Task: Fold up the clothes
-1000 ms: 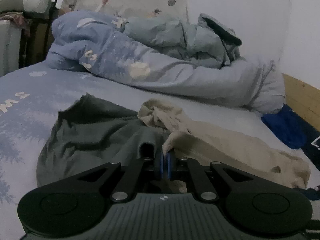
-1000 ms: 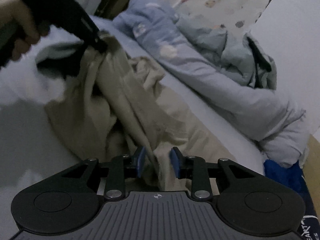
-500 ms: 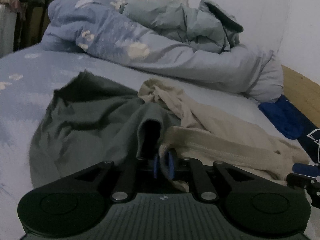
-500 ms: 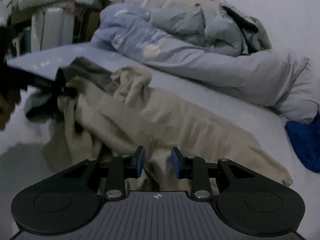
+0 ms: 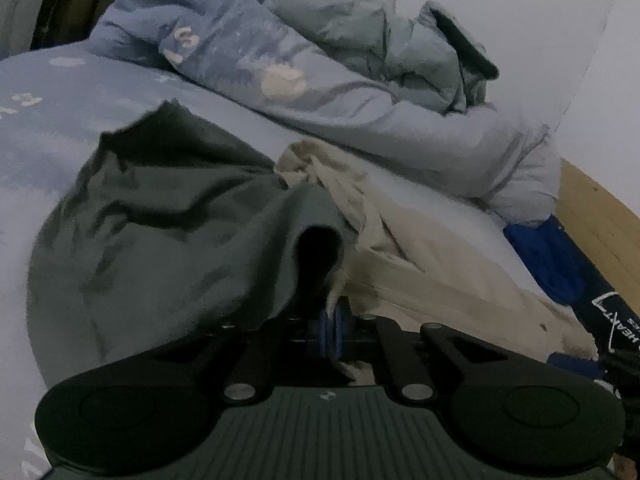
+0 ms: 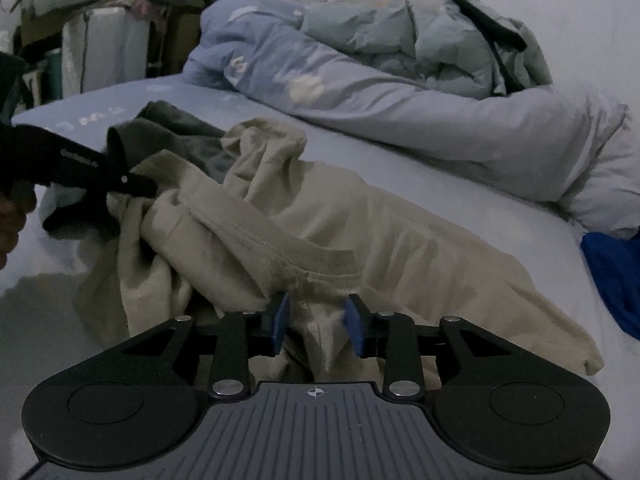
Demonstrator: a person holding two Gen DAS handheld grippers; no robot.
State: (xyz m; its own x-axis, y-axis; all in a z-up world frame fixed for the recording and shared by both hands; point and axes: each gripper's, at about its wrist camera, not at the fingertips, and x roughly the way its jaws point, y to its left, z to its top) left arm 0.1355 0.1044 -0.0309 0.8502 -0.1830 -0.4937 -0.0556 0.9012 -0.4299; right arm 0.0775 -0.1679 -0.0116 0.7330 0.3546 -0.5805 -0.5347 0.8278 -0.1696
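A beige garment [image 5: 420, 240] lies crumpled across the bed, partly over a dark green garment [image 5: 160, 208]. My left gripper [image 5: 330, 320] is shut on a thin tip of the beige edge, and a fold of the green cloth drapes over its left finger. In the right wrist view that gripper [image 6: 148, 188] reaches in from the left, pinching the beige garment [image 6: 320, 216] beside the green one [image 6: 176, 124]. My right gripper [image 6: 317, 320] has its jaws opening. The beige hem hangs loosely between its blue pads [image 6: 280, 320].
A rumpled blue duvet [image 5: 360, 92] and a grey-blue puffer jacket [image 5: 400, 40] are heaped along the far side of the bed. A bright blue cloth [image 5: 548, 256] lies by the wooden bed frame [image 5: 600, 216]. Furniture [image 6: 104, 52] stands beyond the bed sheet [image 6: 120, 92].
The left jaws parted a little, then closed again on the beige edge, lower on the bed. The right gripper rolled level and slid sideways, its jaws widening. The beige garment now lies flatter.
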